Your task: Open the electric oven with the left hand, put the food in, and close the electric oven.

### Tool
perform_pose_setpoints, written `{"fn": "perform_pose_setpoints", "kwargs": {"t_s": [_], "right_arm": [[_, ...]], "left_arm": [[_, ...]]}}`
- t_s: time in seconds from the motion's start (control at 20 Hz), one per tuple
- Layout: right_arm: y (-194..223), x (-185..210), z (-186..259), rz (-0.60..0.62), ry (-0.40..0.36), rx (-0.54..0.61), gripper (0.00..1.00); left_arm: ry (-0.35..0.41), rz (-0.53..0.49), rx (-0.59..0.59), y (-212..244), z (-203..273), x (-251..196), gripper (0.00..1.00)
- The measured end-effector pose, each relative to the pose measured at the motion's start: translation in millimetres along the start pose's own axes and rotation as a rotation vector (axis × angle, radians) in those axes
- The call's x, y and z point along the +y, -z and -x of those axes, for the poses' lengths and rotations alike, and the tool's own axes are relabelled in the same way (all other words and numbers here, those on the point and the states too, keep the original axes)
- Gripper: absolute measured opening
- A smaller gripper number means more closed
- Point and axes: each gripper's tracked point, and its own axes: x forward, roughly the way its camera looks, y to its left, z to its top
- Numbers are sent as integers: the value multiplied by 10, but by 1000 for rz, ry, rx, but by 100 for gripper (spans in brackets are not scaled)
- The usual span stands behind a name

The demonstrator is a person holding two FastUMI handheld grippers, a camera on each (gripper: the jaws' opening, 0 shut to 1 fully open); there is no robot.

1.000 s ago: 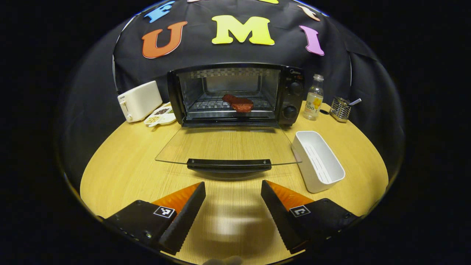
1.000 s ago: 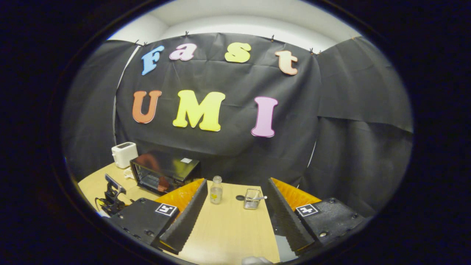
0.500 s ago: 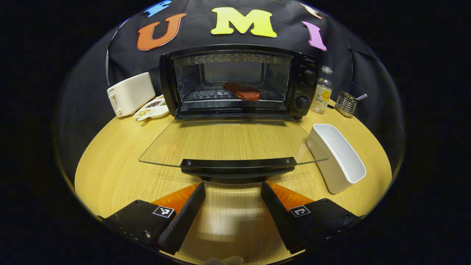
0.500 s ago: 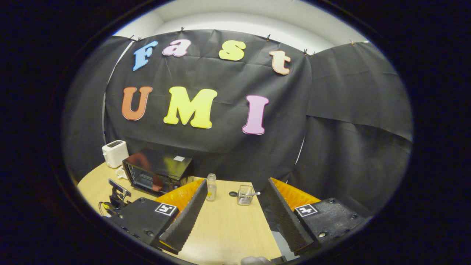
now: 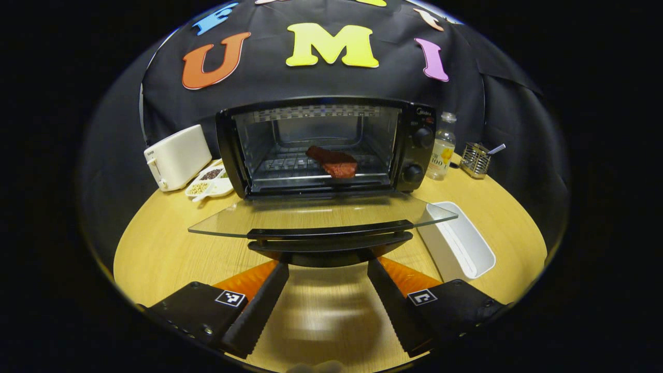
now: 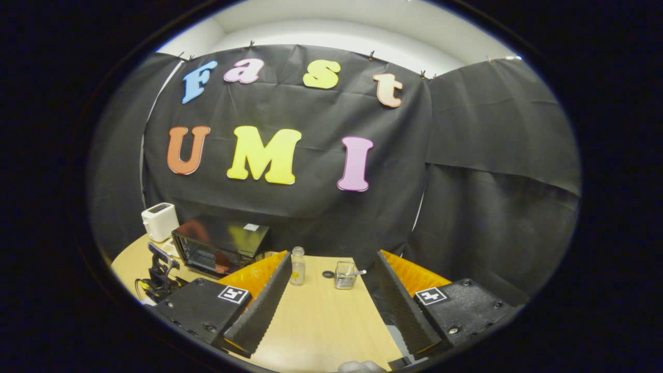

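Your left gripper (image 5: pixel 327 269) sits low over the tabletop (image 5: pixel 155 248), its fingers spread apart and empty, pointing straight at the electric oven (image 5: pixel 323 145). The oven stands at the back of the tabletop, directly ahead. Its glass door (image 5: pixel 321 217) hangs open toward you, lying nearly flat. The door's dark handle (image 5: pixel 330 234) runs crosswise, left to right, just ahead of and slightly above your fingertips. It spans wider than the gap between them. Whether the tips touch its underside, you cannot tell from here.

The food (image 5: pixel 332 161), a reddish-brown slab, already rests on the oven rack, toward the right of centre. So what likely remains is closing: lifting the handle up and away from you.

Your left gripper is far nearer the door. Your right gripper (image 6: pixel 331 305) is held higher and off to the right, fingers also apart and empty, aimed at the booth wall. From there the oven (image 6: pixel 220 243) sits well to its left.
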Motion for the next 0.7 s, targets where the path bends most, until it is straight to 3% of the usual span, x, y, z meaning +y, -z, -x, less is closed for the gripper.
{"fn": "perform_pose_setpoints", "kwargs": {"t_s": [0.7], "right_arm": [[146, -157, 26, -54, 37, 24, 100]], "left_arm": [[2, -50, -138, -1024, -57, 110, 97]]}}
